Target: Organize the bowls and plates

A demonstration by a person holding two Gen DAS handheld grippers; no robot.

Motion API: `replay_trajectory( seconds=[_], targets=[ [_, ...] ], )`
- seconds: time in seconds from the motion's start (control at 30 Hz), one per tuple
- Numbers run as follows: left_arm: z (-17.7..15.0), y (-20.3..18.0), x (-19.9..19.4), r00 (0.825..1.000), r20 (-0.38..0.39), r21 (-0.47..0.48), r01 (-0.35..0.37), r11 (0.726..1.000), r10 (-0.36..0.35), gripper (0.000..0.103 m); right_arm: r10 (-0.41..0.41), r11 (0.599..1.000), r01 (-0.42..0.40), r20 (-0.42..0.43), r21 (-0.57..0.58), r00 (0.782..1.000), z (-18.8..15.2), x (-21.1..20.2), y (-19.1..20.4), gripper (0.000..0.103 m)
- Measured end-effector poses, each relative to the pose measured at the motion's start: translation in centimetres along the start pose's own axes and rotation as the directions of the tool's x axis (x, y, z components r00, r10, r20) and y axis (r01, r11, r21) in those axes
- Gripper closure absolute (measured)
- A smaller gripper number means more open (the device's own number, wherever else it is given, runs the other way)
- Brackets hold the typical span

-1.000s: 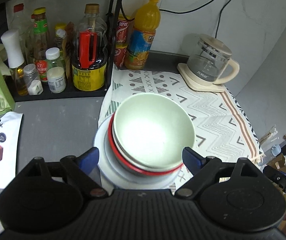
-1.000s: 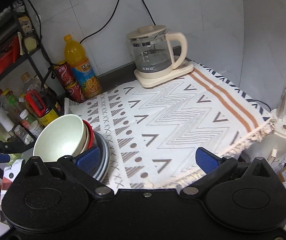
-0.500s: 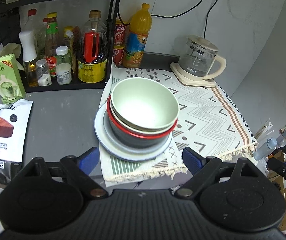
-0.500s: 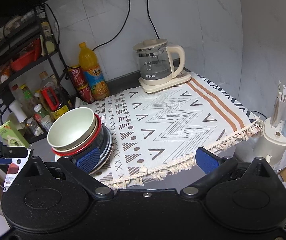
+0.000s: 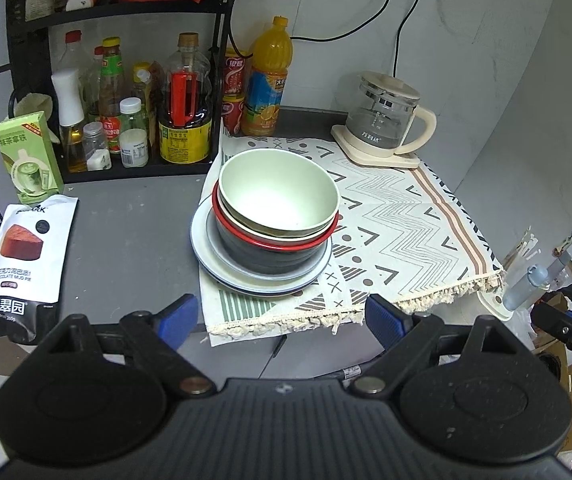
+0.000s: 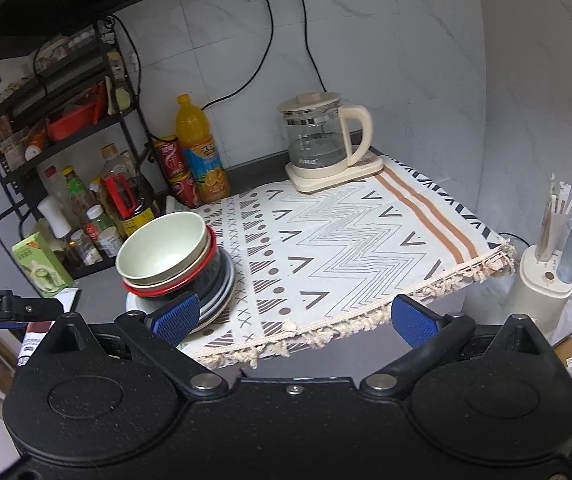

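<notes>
Left wrist view: left gripper (image 5: 282, 318) spread wide, holding nothing, off the table's front edge. Bowls (image 5: 280, 206) nested on plates (image 5: 222, 270), at the cloth's (image 5: 397, 224) left edge.

Right wrist view: right gripper (image 6: 293, 318) wide apart, empty. Bowls (image 6: 162, 250) at the cloth's (image 6: 349, 236) left edge, kettle (image 6: 319, 140) at the back.

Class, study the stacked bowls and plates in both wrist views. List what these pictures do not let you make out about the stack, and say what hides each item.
- Pale green top bowl covers the insides of the red-rimmed bowl and black bowl, both views.
- Plate count under the bowls: only rims show, left wrist view.
- Stack's near edge: the right gripper's blue finger pad covers it, right wrist view.
- Small print on the chocolate pie pouch: too small.
</notes>
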State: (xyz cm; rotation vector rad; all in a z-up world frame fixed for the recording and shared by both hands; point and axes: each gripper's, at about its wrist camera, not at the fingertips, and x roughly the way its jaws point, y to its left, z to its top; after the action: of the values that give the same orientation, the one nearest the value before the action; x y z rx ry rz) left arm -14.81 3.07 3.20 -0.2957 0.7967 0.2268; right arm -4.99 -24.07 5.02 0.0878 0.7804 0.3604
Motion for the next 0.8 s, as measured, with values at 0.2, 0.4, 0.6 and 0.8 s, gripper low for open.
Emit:
replay_trajectory(
  seconds=[0.2, 0.4, 0.6, 0.8],
  targets=[
    [-0.4, 0.3, -0.7, 1.000, 0.004, 0.009, -0.021, 1.000, 0.021, 0.014, 0.004, 1.000, -0.004, -0.002, -0.018, 1.000, -0.2, -0.5, 0.3, 0.000],
    [-0.8, 0.3, -1.1, 0.999, 0.006, 0.014, -0.032, 0.999, 0.032, 0.014, 0.013, 0.999, -0.013, 0.001, -0.035, 1.000, -0.1, -0.9, 0.6, 0.000],
    [-1.1, 0.0, -1.2, 0.999, 0.003, 0.019, -0.042, 0.999, 0.042, 0.014, 0.022, 0.999, -0.022, -0.002, -0.046, 1.000, -0.1, -1.0, 0.8, 0.000],
    [-1.0, 0.2, -1.1, 0.999, 0.000, 0.023, -0.042, 0.999, 0.042, 0.014, 0.027, 0.998, -0.027, -0.004, -0.055, 1.000, -0.1, -1.2, 0.9, 0.000]
  ],
)
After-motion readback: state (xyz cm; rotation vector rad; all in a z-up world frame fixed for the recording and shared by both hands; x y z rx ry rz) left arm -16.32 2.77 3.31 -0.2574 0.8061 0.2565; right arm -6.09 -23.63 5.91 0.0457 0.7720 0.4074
